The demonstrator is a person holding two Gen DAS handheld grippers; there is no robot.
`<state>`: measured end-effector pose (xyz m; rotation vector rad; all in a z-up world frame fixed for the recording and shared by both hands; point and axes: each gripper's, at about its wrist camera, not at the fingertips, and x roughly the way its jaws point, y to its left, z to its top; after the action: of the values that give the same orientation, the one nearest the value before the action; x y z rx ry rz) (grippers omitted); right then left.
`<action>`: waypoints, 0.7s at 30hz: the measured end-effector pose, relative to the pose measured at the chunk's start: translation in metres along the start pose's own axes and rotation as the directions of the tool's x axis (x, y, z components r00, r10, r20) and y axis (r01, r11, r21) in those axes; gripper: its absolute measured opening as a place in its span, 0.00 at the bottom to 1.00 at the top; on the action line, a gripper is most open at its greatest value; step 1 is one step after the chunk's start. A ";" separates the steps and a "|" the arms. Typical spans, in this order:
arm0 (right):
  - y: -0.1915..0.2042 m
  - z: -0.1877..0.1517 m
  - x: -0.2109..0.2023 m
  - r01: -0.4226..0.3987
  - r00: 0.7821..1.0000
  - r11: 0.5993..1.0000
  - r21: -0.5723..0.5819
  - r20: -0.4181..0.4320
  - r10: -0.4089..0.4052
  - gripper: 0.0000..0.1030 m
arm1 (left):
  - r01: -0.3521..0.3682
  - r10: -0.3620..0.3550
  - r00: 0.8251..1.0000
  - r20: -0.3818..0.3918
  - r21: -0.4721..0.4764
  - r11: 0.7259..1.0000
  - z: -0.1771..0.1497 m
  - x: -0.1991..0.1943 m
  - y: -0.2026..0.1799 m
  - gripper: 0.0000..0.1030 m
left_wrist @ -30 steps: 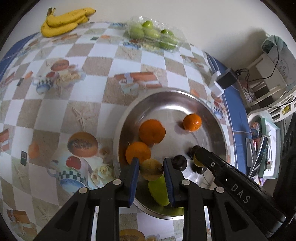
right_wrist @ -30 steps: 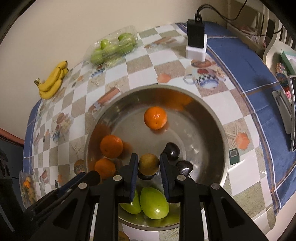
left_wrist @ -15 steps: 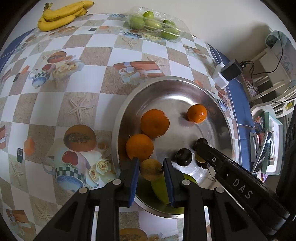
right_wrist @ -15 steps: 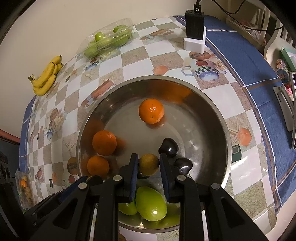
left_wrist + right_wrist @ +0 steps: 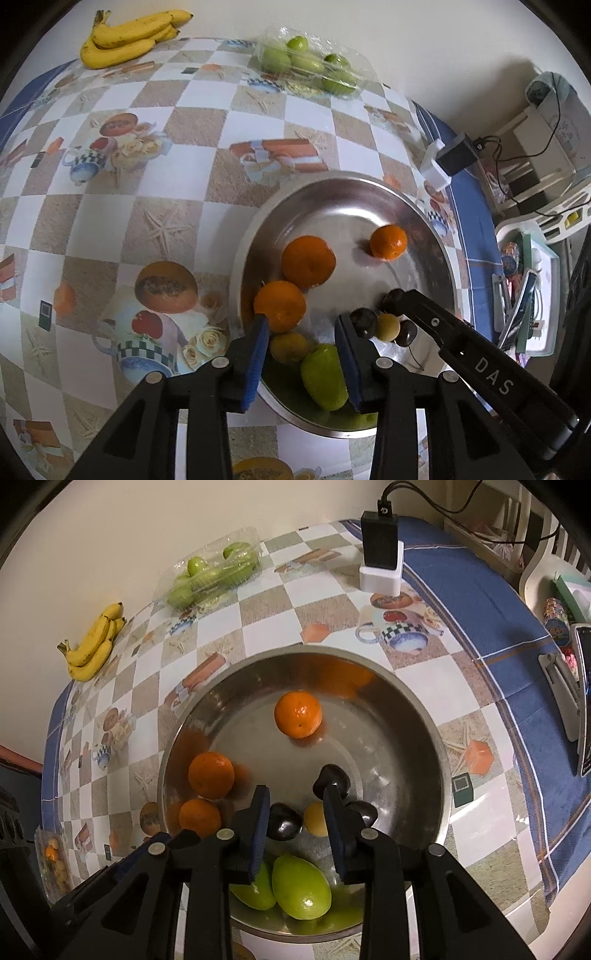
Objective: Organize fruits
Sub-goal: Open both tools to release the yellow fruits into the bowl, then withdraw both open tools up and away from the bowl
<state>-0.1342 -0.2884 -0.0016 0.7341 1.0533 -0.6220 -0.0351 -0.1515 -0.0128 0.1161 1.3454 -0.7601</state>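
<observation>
A steel bowl (image 5: pixel 332 179) (image 5: pixel 424 709) holds three oranges (image 5: pixel 308 262) (image 5: pixel 298 713), green fruits (image 5: pixel 325 373) (image 5: pixel 301 886), dark plums (image 5: pixel 364 323) (image 5: pixel 284 825) and two small yellow fruits. My left gripper (image 5: pixel 301 326) hangs over the bowl's near side, its jaws opening. One yellow fruit (image 5: pixel 288 347) lies loose by its left finger; the pads do not press it. My right gripper (image 5: pixel 295 794) is opening too, over a plum. The other yellow fruit (image 5: pixel 314 823) rests free by its right finger. The right gripper's finger (image 5: pixel 413 301) also shows in the left wrist view.
Bananas (image 5: pixel 129 37) (image 5: pixel 94 646) and a clear pack of green fruits (image 5: pixel 306 62) (image 5: pixel 210 576) lie at the table's far edge by the wall. A black charger on a white base (image 5: pixel 447 162) (image 5: pixel 380 554) stands beyond the bowl. A small fruit packet (image 5: pixel 53 864) sits left.
Both grippers' jaws have spread apart. Each had a small yellow fruit pinched between its pads; both fruits now lie loose in the bowl.
</observation>
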 end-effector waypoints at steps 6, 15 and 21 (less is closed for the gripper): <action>0.000 0.000 0.001 0.000 1.000 1.000 -0.003 -0.009 0.000 0.30 | -0.054 0.056 0.998 0.041 -0.037 0.998 0.007 -0.006 0.014 0.39; 0.009 -0.001 0.007 0.009 1.000 0.999 -0.041 -0.029 -0.010 0.52 | -0.135 0.141 0.989 0.055 -0.099 0.986 0.016 -0.008 0.042 0.68; 0.012 -0.001 0.009 0.017 1.000 0.998 -0.060 -0.025 -0.018 0.71 | -0.203 0.209 0.977 0.039 -0.117 0.972 0.016 -0.002 0.054 0.86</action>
<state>-0.1219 -0.2811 -0.0072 0.6832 1.0988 -0.5951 0.0083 -0.1172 -0.0257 0.1438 1.3015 -0.5084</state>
